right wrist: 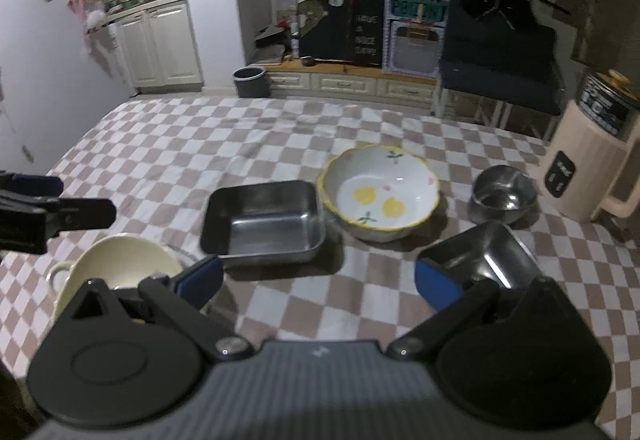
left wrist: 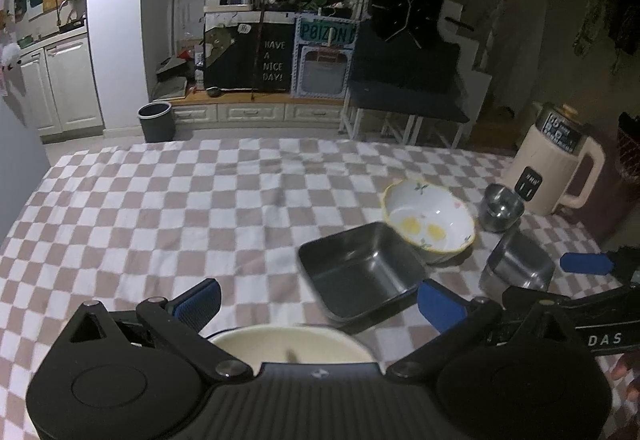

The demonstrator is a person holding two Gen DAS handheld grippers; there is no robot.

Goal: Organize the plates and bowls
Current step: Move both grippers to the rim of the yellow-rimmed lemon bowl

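Five dishes loose on checkered desk [right wrist: 168, 144] w/ cream bowl [right wrist: 120, 264] near left, steel tray [right wrist: 262, 218], floral bowl [right wrist: 380, 192], both claws, left claw [left wrist: 320, 304] & right claw [right wrist: 318, 278], wide open, empty, prob. poised for nesting.

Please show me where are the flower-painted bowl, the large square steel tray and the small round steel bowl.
flower-painted bowl [right wrist: 380, 196]: right wrist view, on its white inner bottom between the yellow fruits.
large square steel tray [right wrist: 266, 230]: right wrist view, on its flat inner floor.
small round steel bowl [right wrist: 504, 196]: right wrist view, on its shiny inside.
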